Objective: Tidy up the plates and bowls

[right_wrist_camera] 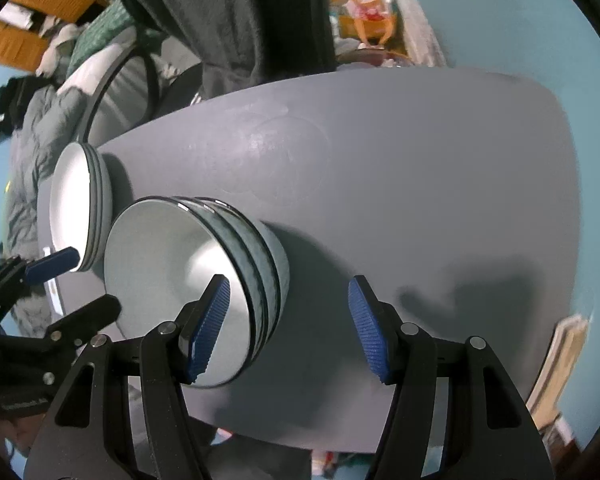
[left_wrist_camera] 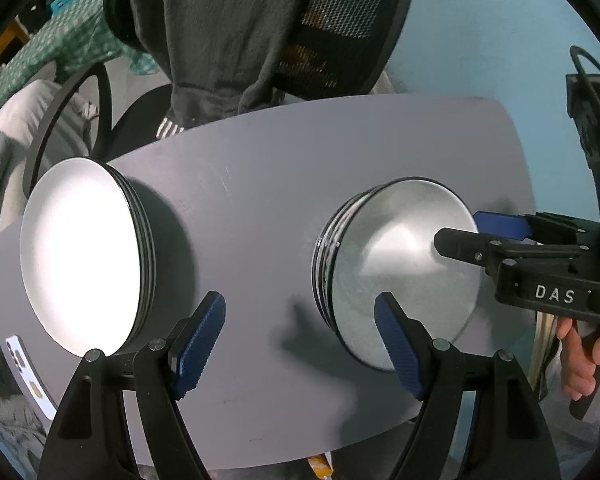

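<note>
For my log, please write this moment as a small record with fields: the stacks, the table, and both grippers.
plates: stack of plates, on the table's left part
bowls: stack of bowls, beside the plates, apart from them
table: grey table
left gripper: open, holds nothing
right gripper: open at the bowls' rim, one finger over the top bowl

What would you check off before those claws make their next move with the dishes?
1. Left claw open, nothing in it: ok.
2. Right claw open, nothing in it: ok.
3. Bowl stack nested evenly on the table: ok.
4. Plate stack sits apart from the bowls: ok.
5. Any dish left unsorted outside the views: cannot tell.
</note>
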